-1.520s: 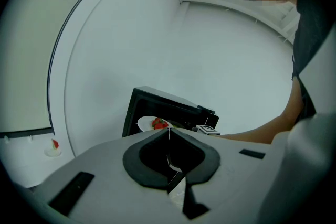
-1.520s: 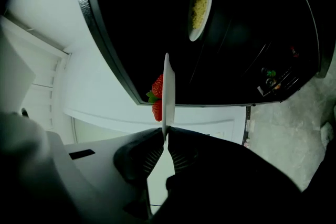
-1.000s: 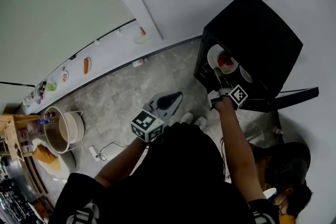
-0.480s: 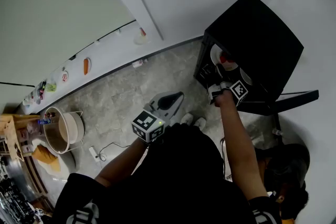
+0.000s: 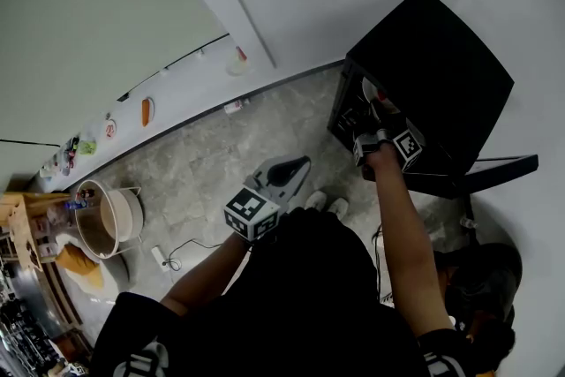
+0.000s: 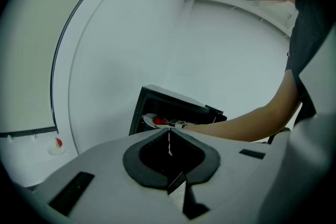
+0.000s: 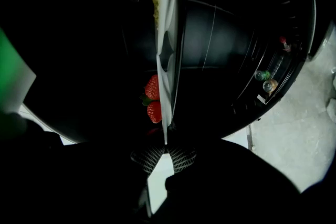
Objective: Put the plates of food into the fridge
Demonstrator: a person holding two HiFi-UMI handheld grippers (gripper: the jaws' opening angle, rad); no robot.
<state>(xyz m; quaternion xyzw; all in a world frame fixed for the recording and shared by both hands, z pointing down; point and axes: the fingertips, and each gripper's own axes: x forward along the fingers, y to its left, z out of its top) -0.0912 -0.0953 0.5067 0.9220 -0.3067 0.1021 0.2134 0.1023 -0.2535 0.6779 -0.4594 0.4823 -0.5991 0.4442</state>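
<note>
A black fridge (image 5: 433, 57) stands open on the grey floor. My right gripper (image 5: 378, 121) reaches into it, shut on the rim of a white plate (image 5: 371, 91). In the right gripper view the plate (image 7: 167, 60) is edge-on, with strawberries (image 7: 152, 97) on it, and its rim is pinched at my right gripper (image 7: 165, 150). My left gripper (image 5: 303, 162) hangs near my body, shut and empty. Past my left gripper (image 6: 169, 134), its view shows the fridge (image 6: 157, 99) and the plate (image 6: 152, 120) going in.
Bottles (image 7: 268, 78) sit in the fridge door shelf. Other plates of food (image 5: 146, 110) (image 5: 238, 62) stand on the white ledge along the wall. A large pot (image 5: 110, 221) and a cable (image 5: 172, 252) are on the floor at left. Another person (image 5: 477, 278) crouches at lower right.
My right gripper has pushed the plate deeper into the fridge, so less of it shows from above. The left gripper has barely moved.
</note>
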